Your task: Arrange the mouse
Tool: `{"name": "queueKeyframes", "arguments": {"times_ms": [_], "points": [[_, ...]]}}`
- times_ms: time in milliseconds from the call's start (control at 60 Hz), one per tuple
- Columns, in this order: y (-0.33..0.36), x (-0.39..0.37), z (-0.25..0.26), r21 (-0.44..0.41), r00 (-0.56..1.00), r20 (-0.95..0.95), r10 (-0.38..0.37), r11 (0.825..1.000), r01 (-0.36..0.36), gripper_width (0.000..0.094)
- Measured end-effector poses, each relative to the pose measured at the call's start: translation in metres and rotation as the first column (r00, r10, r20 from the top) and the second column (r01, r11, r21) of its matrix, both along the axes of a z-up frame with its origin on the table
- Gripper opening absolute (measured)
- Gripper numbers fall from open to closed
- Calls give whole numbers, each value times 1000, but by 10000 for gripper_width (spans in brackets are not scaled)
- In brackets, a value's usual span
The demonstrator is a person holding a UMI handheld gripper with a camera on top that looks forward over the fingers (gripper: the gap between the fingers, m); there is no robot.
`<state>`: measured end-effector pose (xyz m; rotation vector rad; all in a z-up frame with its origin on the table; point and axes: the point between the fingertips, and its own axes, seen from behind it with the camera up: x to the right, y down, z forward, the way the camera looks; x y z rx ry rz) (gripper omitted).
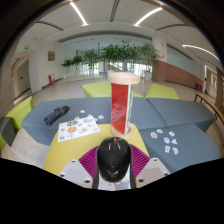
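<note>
Table (150,115): grey surface with yellow-green patches, spreading ahead of the gripper; bears everything listed below
Hall beyond: wide bright interior with ceiling light strips; row of green plants (112,55) along the far side
Red cylinder (122,103): tall, upright, pale rim at its top; stands on the table beyond the fingers, directly ahead of the mouse; well apart from it
Printed sheet (79,127): white with coloured marks; lies flat, left of the red cylinder, near it
Dark object (57,115): lies on the grey surface, left of and beyond the printed sheet; kind cannot be told
White pieces (166,139): small scattered scraps, right of the red cylinder; apart from one another
Mouse (113,158): black, rounded; sits between the two fingers, over a pink patch
Gripper (113,170): pale fingers close at either side of the mouse; whether the pads press on it cannot be told
</note>
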<state>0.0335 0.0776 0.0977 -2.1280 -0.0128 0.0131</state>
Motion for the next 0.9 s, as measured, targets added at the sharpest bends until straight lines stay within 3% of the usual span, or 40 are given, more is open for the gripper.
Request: {"name": "queueKeyframes", "arguments": {"times_ms": [117, 300, 417, 483, 550, 667, 783, 900], "points": [[-18, 20, -78, -127, 999, -36, -32, 991, 27, 420], [-26, 29, -116, -204, 999, -33, -29, 979, 22, 442], [-24, 29, -113, -234, 1000, -5, 11, 972, -12, 595], [-28, 35, -106, -230, 999, 28, 15, 973, -8, 859], [-39, 39, -86, -194, 1000, 16, -22, 981, 25, 817], [-82, 32, -50, -143, 999, -10, -42, 989, 40, 836], [-141, 19, -21, -90, 1000, 14, -20, 996, 21, 835], [-191, 3, -14, -97, 1000, 22, -3, 995, 6, 836]]}}
